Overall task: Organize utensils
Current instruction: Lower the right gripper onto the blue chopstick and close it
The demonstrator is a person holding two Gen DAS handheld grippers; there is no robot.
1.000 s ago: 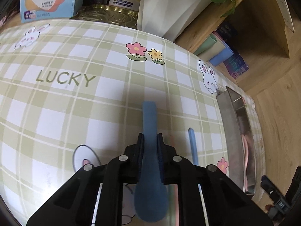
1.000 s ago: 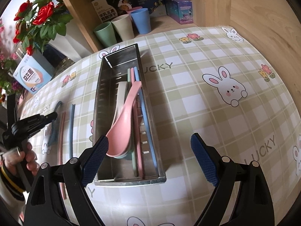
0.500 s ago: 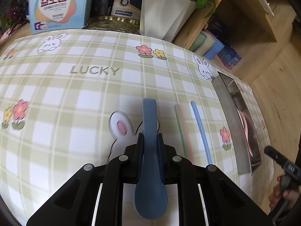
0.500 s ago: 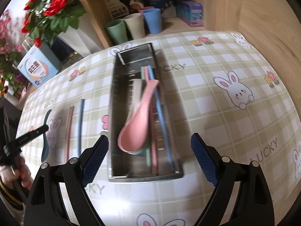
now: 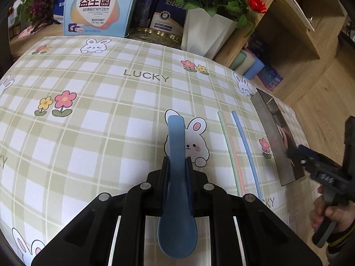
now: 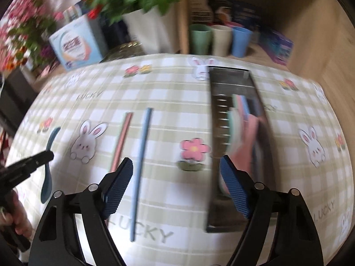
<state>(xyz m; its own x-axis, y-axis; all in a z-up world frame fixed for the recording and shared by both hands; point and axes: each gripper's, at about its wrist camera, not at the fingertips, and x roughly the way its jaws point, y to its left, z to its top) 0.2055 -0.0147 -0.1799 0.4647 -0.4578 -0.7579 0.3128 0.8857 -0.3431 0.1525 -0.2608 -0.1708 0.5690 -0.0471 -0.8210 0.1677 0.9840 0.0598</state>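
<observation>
My left gripper (image 5: pixel 177 166) is shut on a blue spoon (image 5: pixel 176 146), held above the checked tablecloth with its handle pointing away; it also shows in the right wrist view (image 6: pixel 47 168). My right gripper (image 6: pixel 176 166) is open and empty, low over the cloth between a blue chopstick (image 6: pixel 141 166) and the steel utensil tray (image 6: pixel 233 82). A pink chopstick (image 6: pixel 122 139) lies left of the blue one. In the left wrist view the green and pink chopsticks (image 5: pixel 230 150) and the blue chopstick (image 5: pixel 245 148) lie beside the tray (image 5: pixel 273 137). The tray holds a pink spoon (image 6: pixel 246 137) and other utensils.
A white flower pot (image 5: pixel 206 33) with red roses, a boxed product (image 5: pixel 97 6) and a gold tin (image 5: pixel 155 36) stand at the table's back edge. Green, white and blue cups (image 6: pixel 218 40) sit on a wooden shelf behind the tray.
My left gripper has lifted back with the blue spoon. My right gripper has swung left from over the tray to above the chopsticks; its view is motion-blurred.
</observation>
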